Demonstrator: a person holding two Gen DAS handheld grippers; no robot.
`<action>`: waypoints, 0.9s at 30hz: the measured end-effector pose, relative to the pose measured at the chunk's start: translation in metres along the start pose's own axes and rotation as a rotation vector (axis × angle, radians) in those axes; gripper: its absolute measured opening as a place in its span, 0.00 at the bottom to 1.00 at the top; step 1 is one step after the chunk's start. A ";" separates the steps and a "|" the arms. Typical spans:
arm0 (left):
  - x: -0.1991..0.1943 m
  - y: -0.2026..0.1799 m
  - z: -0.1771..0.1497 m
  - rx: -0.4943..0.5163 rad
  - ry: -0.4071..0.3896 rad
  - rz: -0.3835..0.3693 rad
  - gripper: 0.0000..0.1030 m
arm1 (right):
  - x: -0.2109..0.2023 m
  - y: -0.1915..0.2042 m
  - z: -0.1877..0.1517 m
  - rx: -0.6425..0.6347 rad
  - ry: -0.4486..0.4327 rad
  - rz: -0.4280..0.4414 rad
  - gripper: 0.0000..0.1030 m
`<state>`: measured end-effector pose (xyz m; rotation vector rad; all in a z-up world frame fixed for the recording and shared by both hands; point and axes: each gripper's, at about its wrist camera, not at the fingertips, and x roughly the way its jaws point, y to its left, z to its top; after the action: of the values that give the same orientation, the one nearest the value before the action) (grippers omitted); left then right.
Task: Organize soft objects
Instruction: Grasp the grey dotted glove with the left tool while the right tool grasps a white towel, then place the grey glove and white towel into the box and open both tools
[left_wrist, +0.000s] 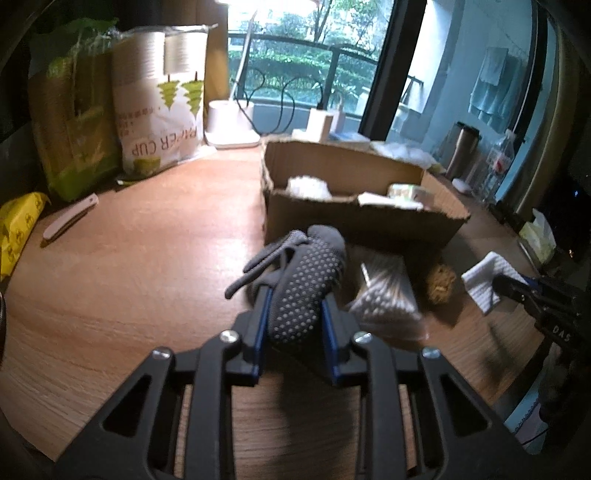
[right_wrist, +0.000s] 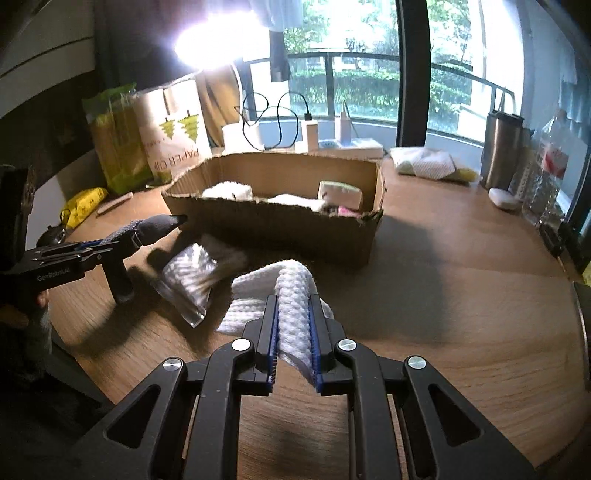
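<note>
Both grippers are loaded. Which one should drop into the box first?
Probably left: its gripper holds the glove raised right at the box wall; the right gripper holds the cloth farther back.

Backlit, glary, perhaps motion-blurred fisheye.

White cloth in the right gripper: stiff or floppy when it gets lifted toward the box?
Probably floppy: the white cloth folds over and sags either side of the right gripper. Likely light, being thin. Its textured weave should resist slipping, but trailing edges may catch the cardboard box rim.
</note>
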<state>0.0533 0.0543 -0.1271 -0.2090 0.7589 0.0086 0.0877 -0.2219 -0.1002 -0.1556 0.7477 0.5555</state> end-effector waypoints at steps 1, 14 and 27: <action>-0.003 -0.001 0.003 0.000 -0.010 -0.001 0.25 | -0.002 0.000 0.002 -0.002 -0.006 0.001 0.16; -0.021 -0.007 0.024 -0.008 -0.072 -0.008 0.26 | -0.013 0.002 0.022 -0.020 -0.065 0.027 0.16; -0.025 -0.014 0.049 -0.009 -0.122 0.003 0.26 | -0.010 -0.009 0.040 -0.021 -0.100 0.046 0.16</action>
<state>0.0702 0.0512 -0.0728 -0.2142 0.6381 0.0279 0.1103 -0.2207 -0.0642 -0.1297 0.6495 0.6106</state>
